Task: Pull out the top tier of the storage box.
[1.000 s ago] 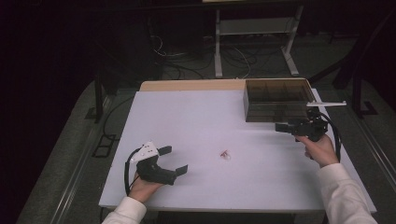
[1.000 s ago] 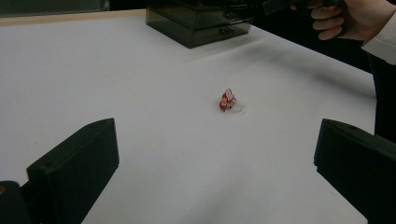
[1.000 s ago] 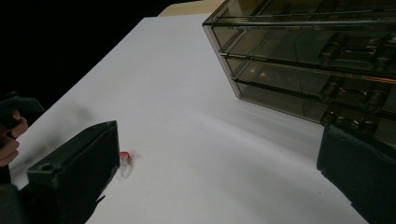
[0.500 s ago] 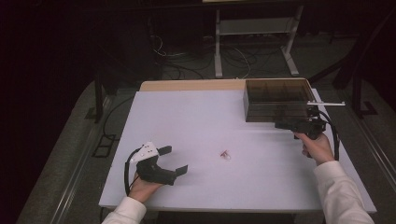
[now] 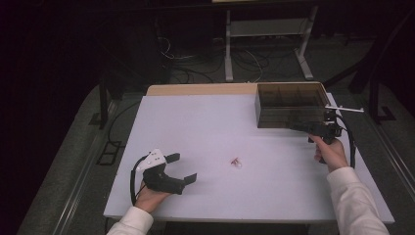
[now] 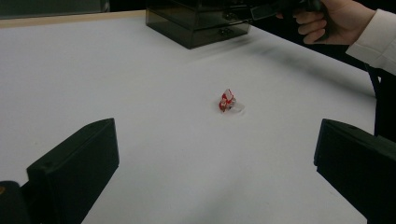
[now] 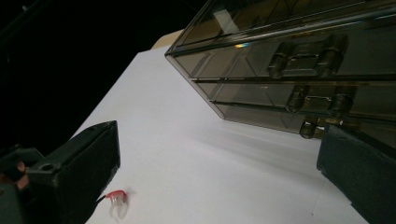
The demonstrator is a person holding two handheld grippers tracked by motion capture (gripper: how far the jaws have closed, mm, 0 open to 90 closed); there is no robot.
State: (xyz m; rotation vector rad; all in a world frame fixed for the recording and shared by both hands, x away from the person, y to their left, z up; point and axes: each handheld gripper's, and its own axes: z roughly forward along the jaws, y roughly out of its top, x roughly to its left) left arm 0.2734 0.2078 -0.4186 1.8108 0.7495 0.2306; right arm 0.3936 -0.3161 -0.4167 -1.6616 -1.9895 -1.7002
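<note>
A small red and clear trinket lies alone near the middle of the white table. My left gripper rests at the front left, open and empty, with its jaws facing the trinket from a distance. A smoky transparent drawer box stands at the back right. My right gripper hovers just in front of the box, open, with nothing between its jaws. In the right gripper view the drawer handles are close ahead, and the trinket sits low beside the left jaw.
The table's tan back edge runs behind the white top. Beyond it are a dark floor with cables and a white metal stand. A cable trails from the right gripper near the table's right edge.
My right gripper has edged slightly left, closer to the drawer box front. The left gripper and the trinket have stayed where they were.
</note>
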